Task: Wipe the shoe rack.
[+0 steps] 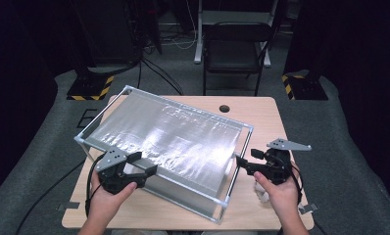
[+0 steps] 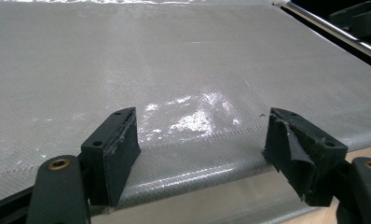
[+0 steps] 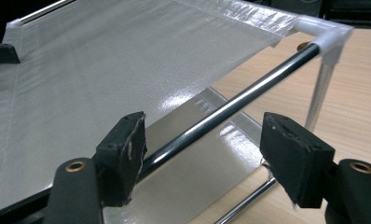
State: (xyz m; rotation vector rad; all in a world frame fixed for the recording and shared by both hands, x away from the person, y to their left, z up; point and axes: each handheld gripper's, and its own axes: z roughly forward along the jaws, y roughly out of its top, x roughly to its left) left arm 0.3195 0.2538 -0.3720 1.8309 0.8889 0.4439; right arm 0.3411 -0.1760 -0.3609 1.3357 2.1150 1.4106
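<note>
You have a metal-framed storage box (image 1: pixel 158 147) sitting across the middle of the worktop (image 1: pixel 261 112), and its shiny woven cover (image 1: pixel 168 134) already lies stretched flat over the top. By the look of it, the cover is on but not yet finished along the near edges — that is what seems left. Your left gripper (image 1: pixel 143 165) sits at the near-left edge with jaws spread; in the left gripper view the cover's folded edge (image 2: pixel 197 161) lies between them, unpinched. Your right gripper (image 1: pixel 242 161) is at the right end, jaws spread too, with the dark top bar (image 3: pixel 230 109) of the frame running between them and nothing clamped. As for contents — the cover hides the inside from above, and through the open right end I can't tell whether anything is stored there.
</note>
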